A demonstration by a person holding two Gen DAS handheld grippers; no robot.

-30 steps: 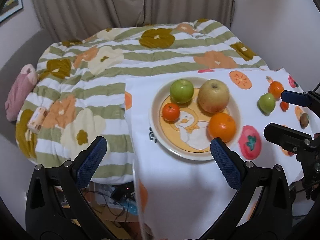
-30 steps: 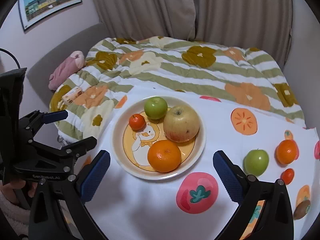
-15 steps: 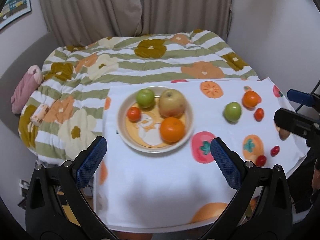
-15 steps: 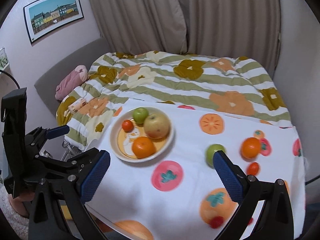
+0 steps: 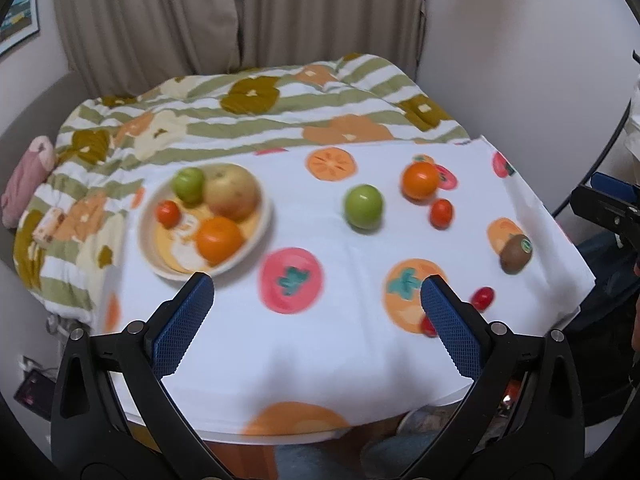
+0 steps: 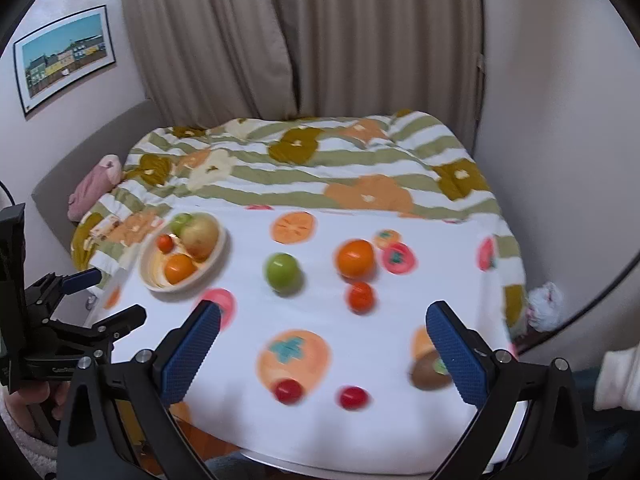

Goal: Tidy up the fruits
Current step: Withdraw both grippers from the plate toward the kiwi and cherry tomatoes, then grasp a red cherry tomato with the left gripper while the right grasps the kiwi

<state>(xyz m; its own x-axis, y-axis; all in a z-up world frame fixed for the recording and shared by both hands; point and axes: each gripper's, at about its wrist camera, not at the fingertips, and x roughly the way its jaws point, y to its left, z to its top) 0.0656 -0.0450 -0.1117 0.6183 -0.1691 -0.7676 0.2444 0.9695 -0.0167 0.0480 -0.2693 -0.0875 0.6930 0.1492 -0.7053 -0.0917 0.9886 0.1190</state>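
A home bedroom: quilted bed (image 6: 320,160), curtains (image 6: 304,40), framed picture (image 6: 64,56).

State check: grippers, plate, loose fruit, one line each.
left gripper: jaws open, empty, above the table
right gripper: jaws open, empty
plate: holds four fruits
green apple: loose on the tablecloth
orange: loose on the tablecloth
small tomato: loose, near the orange
kiwi: loose near the cloth's right edge, sticker on

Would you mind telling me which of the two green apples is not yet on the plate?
The green apple lying alone mid-tablecloth; the other green apple sits on the plate.
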